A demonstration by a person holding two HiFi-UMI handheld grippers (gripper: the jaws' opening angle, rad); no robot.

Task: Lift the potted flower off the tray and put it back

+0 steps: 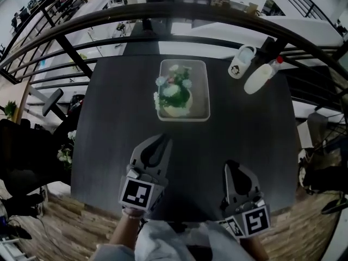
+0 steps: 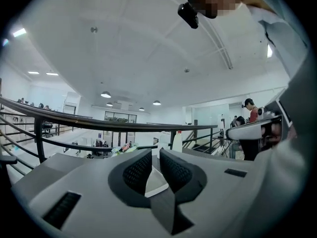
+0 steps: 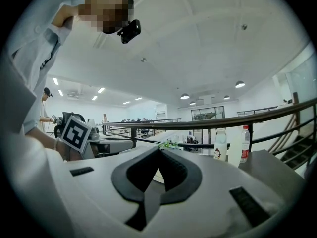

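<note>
L gripper [image 1: 162,139] hangs low over the near part of the worktop [image 1: 103,145], roughly level, nose aimed toward the tray. Its fingers [image 2: 136,170] stand only a slit apart w/ nothing btwn them. The pale sliver seen through the gap in the left gripper view is prob. the tray, far off. That gap is too narrow for a pot, so it'd need to widen before any grab.

Centre: potted flower [image 1: 175,94] sits upright inside the tray [image 1: 203,94], toward its near end. It has pale blooms over green leaves, & the pot itself is mostly hidden under the foliage. Tray lies square on the worktop's far half, well apart from both grippers. So the lift isn't begun. The flower is at its start spot, which is also where it must end up, so the tray rim marks the target for the put-back.

R gripper [image 1: 232,163] hovers by the near edge, a bit further back than the L one. Its fingers [image 3: 174,171] are closed tip to tip, holding nothing. Looks parked or waiting; can't tell which hand takes the pot.

Far R: white bottle [image 1: 241,62] & red-cap bottle [image 1: 261,76] stand at the worktop's far corner by the railing [image 1: 163,15]. Both are off to the tray's side, so they don't block a straight approach.
</note>
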